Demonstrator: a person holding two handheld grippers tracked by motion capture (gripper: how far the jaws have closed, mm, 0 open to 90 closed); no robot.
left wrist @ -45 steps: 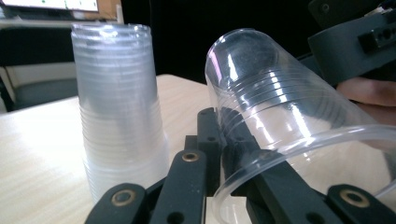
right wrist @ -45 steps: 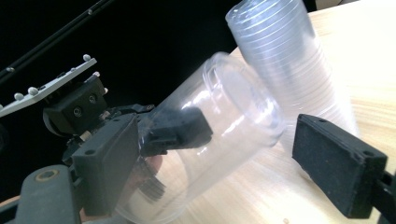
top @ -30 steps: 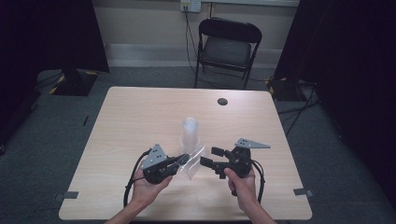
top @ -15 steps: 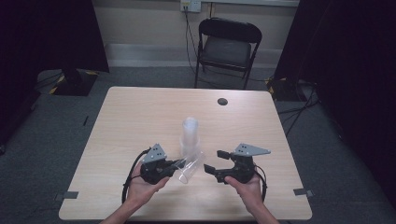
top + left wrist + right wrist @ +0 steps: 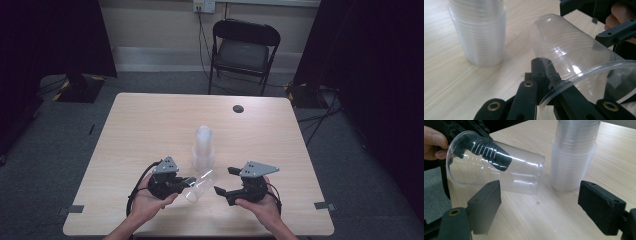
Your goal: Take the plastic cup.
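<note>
Left gripper [image 5: 187, 181] sits near the front edge of the desk [image 5: 150, 120], left of centre, held in the person's left hand [image 5: 147, 202]; its jaws are clamped on the wall of a clear plastic cup [image 5: 199, 185] at the rim, one jaw inside the cup, one outside. In the left gripper view the cup [image 5: 574, 65] lies on its side, rim toward the camera and base pointing away; in the right gripper view the inner jaw shows dark through the cup's [image 5: 494, 173] clear wall. Can't tell from either view whether the cup's lower side touches the desk. Just behind the cup, about mid-desk, stands a stack of clear plastic cups [image 5: 203, 147], upside down, upright, close to the held cup's base but apart from it; the same stack [image 5: 477, 32] is at upper left in the left gripper view and at [image 5: 573, 155] in the right gripper view. Right gripper [image 5: 226, 181] is just right of the held cup, near the front edge, in the right hand [image 5: 260, 207]; jaws stand wide apart, nothing between them, pointing toward the cup without touching it. Farther back, near the rear edge right of centre, a small dark round cable port [image 5: 238, 108] in the desk. Behind the desk, a black folding chair [image 5: 244, 52] on the grey carpet.
</note>
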